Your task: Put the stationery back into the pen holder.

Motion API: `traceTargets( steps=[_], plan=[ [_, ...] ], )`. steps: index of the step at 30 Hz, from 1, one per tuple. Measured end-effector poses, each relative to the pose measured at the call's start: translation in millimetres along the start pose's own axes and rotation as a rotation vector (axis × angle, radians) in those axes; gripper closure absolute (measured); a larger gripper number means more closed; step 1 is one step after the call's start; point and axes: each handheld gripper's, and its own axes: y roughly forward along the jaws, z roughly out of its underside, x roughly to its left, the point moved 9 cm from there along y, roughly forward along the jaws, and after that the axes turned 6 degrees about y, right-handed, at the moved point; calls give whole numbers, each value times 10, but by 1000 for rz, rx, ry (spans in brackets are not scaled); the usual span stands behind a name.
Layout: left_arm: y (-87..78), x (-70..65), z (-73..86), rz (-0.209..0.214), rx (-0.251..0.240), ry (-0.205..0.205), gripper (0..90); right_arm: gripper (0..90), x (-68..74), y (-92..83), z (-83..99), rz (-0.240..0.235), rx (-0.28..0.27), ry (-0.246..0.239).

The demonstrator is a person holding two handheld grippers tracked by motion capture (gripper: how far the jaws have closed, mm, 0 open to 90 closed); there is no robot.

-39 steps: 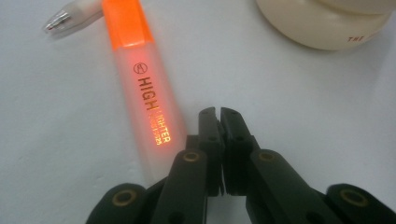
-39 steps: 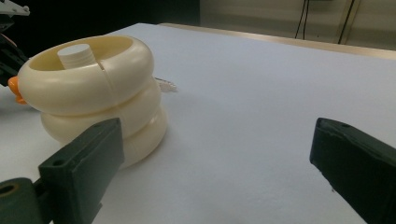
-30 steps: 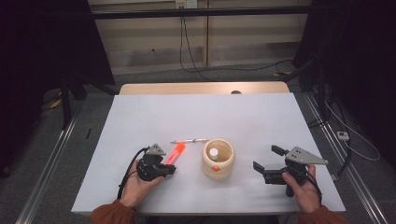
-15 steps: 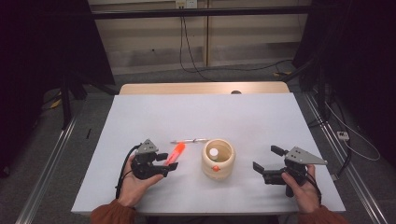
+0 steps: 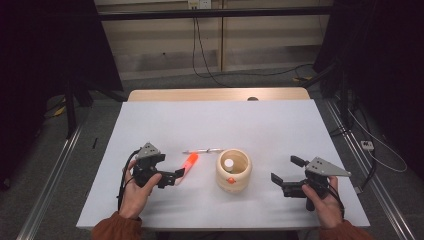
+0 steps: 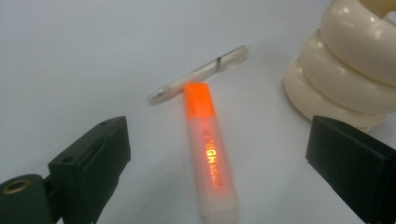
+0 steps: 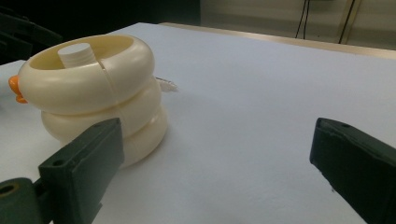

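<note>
An orange highlighter point(image 6: 208, 154) lies flat on the white table point(image 5: 270, 125), its cap touching a clear pen point(image 6: 201, 73). My left gripper point(image 6: 218, 136) has just been opening its jaws; they stand wide on either side of the highlighter's near end without touching it. In the high view the left gripper point(image 5: 174, 177) sits just left of the highlighter point(image 5: 189, 162) and the pen point(image 5: 202, 149). A cream ringed holder point(image 5: 233, 169) stands mid-table with a white cylinder point(image 7: 77, 53) inside. My right gripper point(image 5: 285, 169) is open and empty to its right, facing the holder point(image 7: 93, 88).
The holder point(image 6: 345, 70) stands close to the right of the highlighter and pen. An orange piece point(image 7: 15, 86) sticks out of its side. A wooden strip point(image 5: 215, 95) runs along the table's far edge, with dark floor and cables beyond.
The left jaws have opened off the highlighter, which now lies on the table. The left hand has drawn back slightly to the left. The right hand has kept still.
</note>
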Motion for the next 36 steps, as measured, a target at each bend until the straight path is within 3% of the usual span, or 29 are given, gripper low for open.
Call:
traceTargets(
  steps=[4, 8, 11, 18, 21, 27, 33, 36],
  plan=[
    [-3, 67, 0, 14, 38, -14, 84, 27, 5, -4, -1, -2, 1, -1],
    [26, 92, 1, -6, 64, 15, 94, 27, -1, -2, -1, 0, 0, -3],
    [82, 78, 11, 6, 111, 31, 97, 27, 1, -3, -1, -1, 1, -2],
    [201, 74, 7, 13, 206, 27, 87, 27, 3, -2, -2, -2, 0, -2],
    [234, 89, -20, 5, 214, 35, 88, 27, 1, 1, -1, -2, 1, 0],
    [380, 65, -55, 10, 268, 53, 107, 27, 5, 3, 1, -2, 2, 0],
    [537, 53, -82, -6, 355, 77, 164, 27, 0, 1, 1, -2, 1, 0],
    [603, 38, -109, -4, 372, 72, 168, 27, 1, 3, 4, -3, 3, 2]
  ],
)
